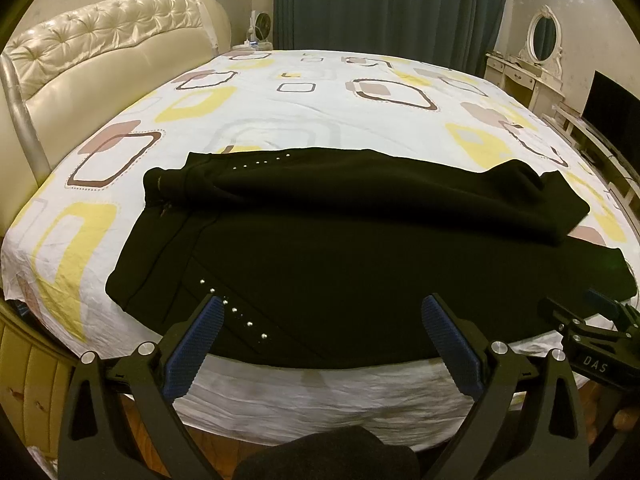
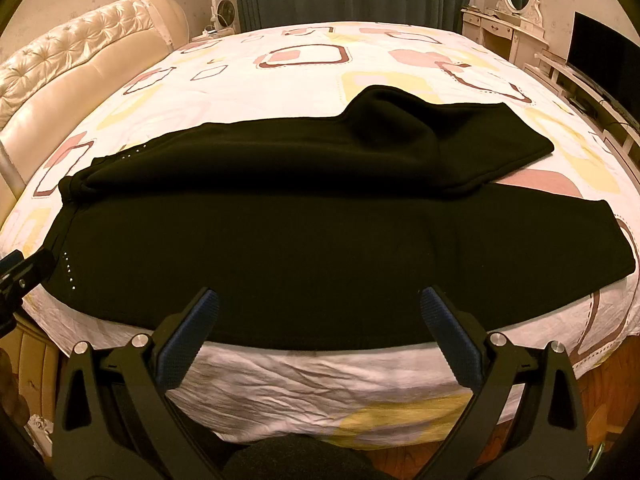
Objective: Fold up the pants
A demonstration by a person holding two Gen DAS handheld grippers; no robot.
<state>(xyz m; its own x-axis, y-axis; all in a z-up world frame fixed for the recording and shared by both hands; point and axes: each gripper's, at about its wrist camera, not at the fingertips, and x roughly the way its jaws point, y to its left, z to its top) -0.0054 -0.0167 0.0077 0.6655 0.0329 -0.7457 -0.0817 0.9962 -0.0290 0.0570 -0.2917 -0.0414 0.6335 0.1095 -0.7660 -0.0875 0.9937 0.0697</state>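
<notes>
- Pants [image 1: 340,248] lie flat across the near side of the bed [image 1: 280,96], waist to the left, cuffs to the right. Black, with a row of studs [image 1: 234,310] by the near hip.
- Far leg [image 1: 400,196] already partly lapped over the near leg [image 1: 400,280], but not square: its cuff end is bunched and humped, and sits short of the near cuff, with a wedge of sheet showing between them at the right.
- Judgement: the lengthwise fold is roughly made; next comes squaring the legs, then folding end to end.
- To do it well, left side first: take the waistband edge low and flat, catching both layers, not just the top one.
- Middle: keep the cloth taut between the two grips so the lapped leg does not slide or wrinkle.
- Right side: smooth the hump at the far cuff and line the cuffs up before lifting; otherwise the bundle will come out crooked.
- Thick, soft cloth by the look of it; likely to sag if lifted by one corner.
- Left tongs [image 1: 322,312]: spread wide, nothing between the blue pads [image 1: 200,340]. They hover at the near bed edge, pointing across the hip, over the studs.
- Right tongs [image 2: 320,308]: likewise wide apart and empty, pads [image 2: 448,340] clear of the cloth. They hang level over the near hem of the near leg, toward the cuff side.
- Both are held at like height, side by side, aimed across the bed; neither touches the pants.
</notes>
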